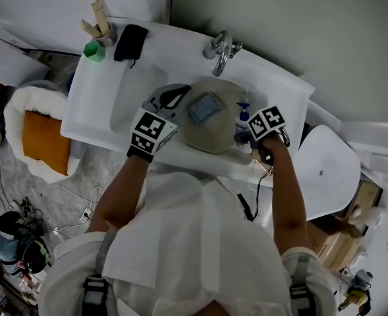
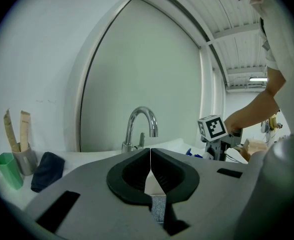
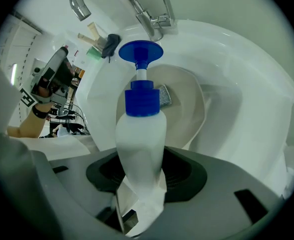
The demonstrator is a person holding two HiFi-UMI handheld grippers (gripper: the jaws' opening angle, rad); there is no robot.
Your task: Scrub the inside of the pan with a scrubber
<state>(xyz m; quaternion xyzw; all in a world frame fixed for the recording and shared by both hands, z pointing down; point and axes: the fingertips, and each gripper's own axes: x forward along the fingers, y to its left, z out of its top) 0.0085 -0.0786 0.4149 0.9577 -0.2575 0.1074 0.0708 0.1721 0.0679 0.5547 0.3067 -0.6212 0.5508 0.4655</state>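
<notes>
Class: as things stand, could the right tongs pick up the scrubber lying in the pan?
Probably not yet: the right tongs are shut on the pump bottle. The scrubber lies uncovered in the pan, so only that bottle is in the way.

We can read no words, numbers or brands anywhere. The white bottle (image 3: 139,134) clamped in the right claw (image 3: 142,171) shows a blank side, and the cube (image 1: 267,122) above that claw bears only black-and-white square patterns.
</notes>
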